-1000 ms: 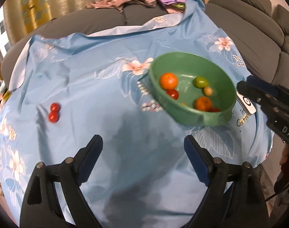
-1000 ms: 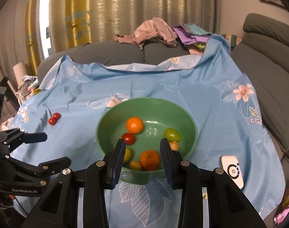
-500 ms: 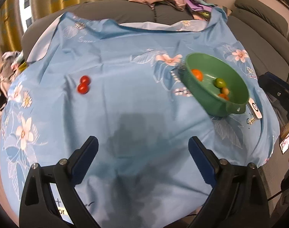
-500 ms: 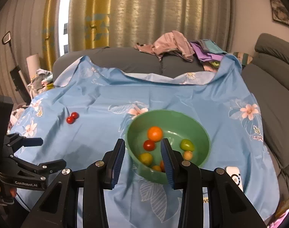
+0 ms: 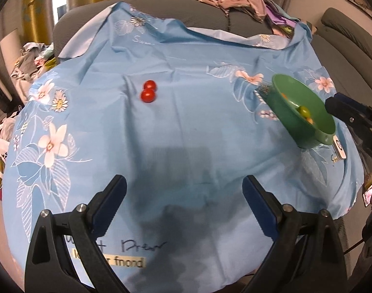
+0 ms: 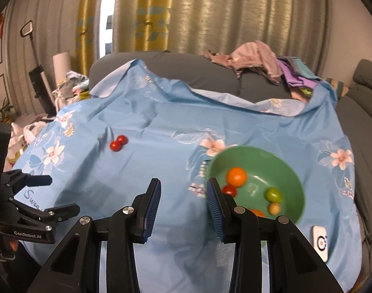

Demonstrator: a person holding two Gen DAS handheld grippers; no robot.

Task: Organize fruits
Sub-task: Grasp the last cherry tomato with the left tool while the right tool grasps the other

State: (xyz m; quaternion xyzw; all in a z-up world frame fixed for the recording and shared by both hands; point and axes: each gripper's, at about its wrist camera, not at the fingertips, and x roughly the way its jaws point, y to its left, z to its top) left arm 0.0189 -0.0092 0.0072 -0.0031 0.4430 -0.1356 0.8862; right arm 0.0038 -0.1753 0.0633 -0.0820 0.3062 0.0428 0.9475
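Observation:
Two red tomatoes [image 5: 148,91] lie touching on the blue flowered cloth [image 5: 176,131], left of centre; they also show in the right wrist view [image 6: 118,142]. A green bowl [image 5: 298,122] stands at the right and holds several fruits: an orange [image 6: 236,176], a red tomato [image 6: 229,190], a green fruit [image 6: 273,194] and others. The bowl's rim [image 6: 278,155] shows in the right wrist view. My left gripper [image 5: 183,202] is wide open and empty above the near cloth. My right gripper [image 6: 183,199] is open and empty, just left of the bowl.
A small white device [image 6: 320,241] lies on the cloth right of the bowl. A pile of clothes [image 6: 259,59] sits on the grey sofa back behind. More clutter [image 5: 32,56] lies off the cloth's left edge. Printed text [image 5: 127,261] marks the cloth's near edge.
Both grippers have pulled back and swung left. The bowl has slid to the right in both views and the tomatoes have come nearer the centre. Both jaws stay open.

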